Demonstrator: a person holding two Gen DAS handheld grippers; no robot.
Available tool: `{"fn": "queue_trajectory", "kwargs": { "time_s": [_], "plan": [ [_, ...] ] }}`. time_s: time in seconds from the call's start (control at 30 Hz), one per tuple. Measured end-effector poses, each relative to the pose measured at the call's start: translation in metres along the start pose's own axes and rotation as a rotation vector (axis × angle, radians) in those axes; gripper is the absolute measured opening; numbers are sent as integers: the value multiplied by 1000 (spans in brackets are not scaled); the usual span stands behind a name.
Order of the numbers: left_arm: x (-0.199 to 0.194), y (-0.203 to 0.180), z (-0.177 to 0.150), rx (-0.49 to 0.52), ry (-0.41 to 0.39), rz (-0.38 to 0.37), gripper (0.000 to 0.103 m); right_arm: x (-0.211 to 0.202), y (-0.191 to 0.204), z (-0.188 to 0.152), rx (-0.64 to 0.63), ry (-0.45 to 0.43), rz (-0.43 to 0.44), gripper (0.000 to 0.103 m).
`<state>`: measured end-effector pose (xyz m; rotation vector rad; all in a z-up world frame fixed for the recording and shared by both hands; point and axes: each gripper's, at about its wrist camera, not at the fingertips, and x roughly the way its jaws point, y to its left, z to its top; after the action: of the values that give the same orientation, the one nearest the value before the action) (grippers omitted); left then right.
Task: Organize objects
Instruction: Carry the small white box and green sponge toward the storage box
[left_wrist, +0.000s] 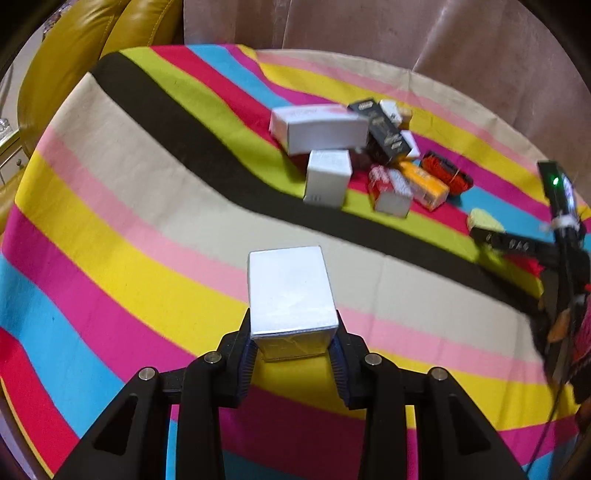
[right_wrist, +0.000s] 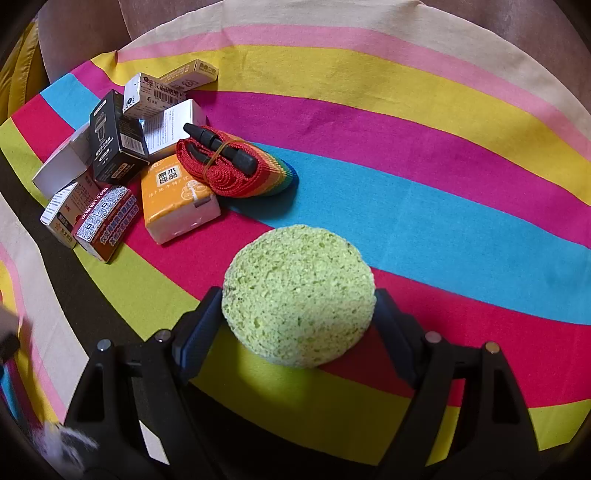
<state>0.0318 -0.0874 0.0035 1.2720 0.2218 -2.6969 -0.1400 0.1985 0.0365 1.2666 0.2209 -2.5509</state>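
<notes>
My left gripper (left_wrist: 293, 332) is shut on a small white box (left_wrist: 290, 291), its pads pressing the box's two sides over the striped cloth (left_wrist: 110, 221). My right gripper (right_wrist: 297, 306) is shut on a round green sponge (right_wrist: 299, 280), which casts a shadow on the cloth below. A pile of small boxes (right_wrist: 110, 147) lies at the upper left of the right wrist view, among them a black one (right_wrist: 114, 144) and an orange one (right_wrist: 177, 195). Against them rests a red strap bundle (right_wrist: 236, 170). In the left wrist view the pile (left_wrist: 332, 147) lies beyond the held box, and the right gripper (left_wrist: 517, 247) reaches in from the right.
The striped cloth covers the whole surface. A yellow leather seat (left_wrist: 74, 55) stands behind its far left edge. A brownish curtain (left_wrist: 369, 26) hangs behind the far edge. In the left wrist view, a white box (left_wrist: 328, 181) stands apart in front of the pile.
</notes>
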Motion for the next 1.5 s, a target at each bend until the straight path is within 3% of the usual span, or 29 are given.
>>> {"fn": "queue_trajectory", "kwargs": {
  "time_s": [0.17,0.33,0.4,0.63,0.8,0.93,1.1,1.3,1.37,1.5],
  "plan": [
    [5,3,2,-8,-9,14,39,-2,0,0,0,0,0,83],
    [8,-4,7,17,-6,74,40,-10,2,-1,0,-2,-1,82],
    [7,-1,8,5,-8,75,36,-15,3,-2,0,-4,-4,82],
    [8,0,8,0,-9,82,36,-34,8,-13,-2,14,2,82],
    [10,-1,10,-2,-9,81,36,-87,23,-66,16,7,76,82],
    [10,-3,9,3,-10,94,36,-137,37,-125,-22,-27,71,82],
    [10,-5,9,13,-9,107,36,-155,43,-163,-16,-42,83,82],
    [9,-4,9,14,-10,110,36,-105,52,-156,-63,-55,60,82],
    [9,-3,9,9,-10,106,36,-110,53,-158,-69,-94,45,82],
    [6,-8,6,35,-14,115,36,-102,46,-155,-41,-75,44,82]
  ]
}}
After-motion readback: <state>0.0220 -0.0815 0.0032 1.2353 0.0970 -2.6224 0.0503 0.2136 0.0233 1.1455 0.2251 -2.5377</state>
